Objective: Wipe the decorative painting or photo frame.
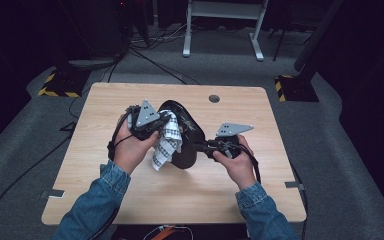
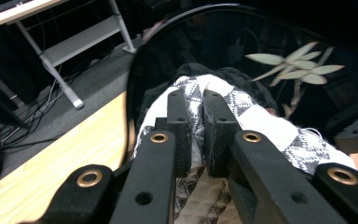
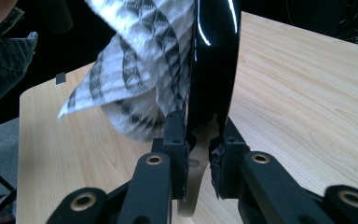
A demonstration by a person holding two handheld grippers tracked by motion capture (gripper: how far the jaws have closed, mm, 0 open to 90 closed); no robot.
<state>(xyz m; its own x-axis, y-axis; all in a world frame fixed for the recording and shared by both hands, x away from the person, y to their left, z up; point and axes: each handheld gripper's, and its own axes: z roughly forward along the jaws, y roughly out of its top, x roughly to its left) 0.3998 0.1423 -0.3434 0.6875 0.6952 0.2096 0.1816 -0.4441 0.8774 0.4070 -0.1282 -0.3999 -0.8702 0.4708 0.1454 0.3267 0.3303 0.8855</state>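
A light wooden table with rounded corners (image 1: 130,200) stands on grey carpeted floor (image 1: 340,165) in a dark room; beyond its far edge are a white metal desk frame (image 1: 222,10), black cables (image 1: 155,60) and yellow-black striped stand bases (image 1: 60,92)

Glossy black lacquer tray (image 1: 184,131) with a pale leaf motif painted inside, tipped up on edge above the middle of the table, rim pinched at about 4 o'clock. Edge-on and near vertical in the right gripper view (image 3: 213,60). White cloth with grey-black checker pattern (image 1: 167,142), bunched and pressed against the tray's inner face, loose end dangling toward 7 o'clock. Folds crumpled against the dark surface in the left gripper view (image 2: 261,116).
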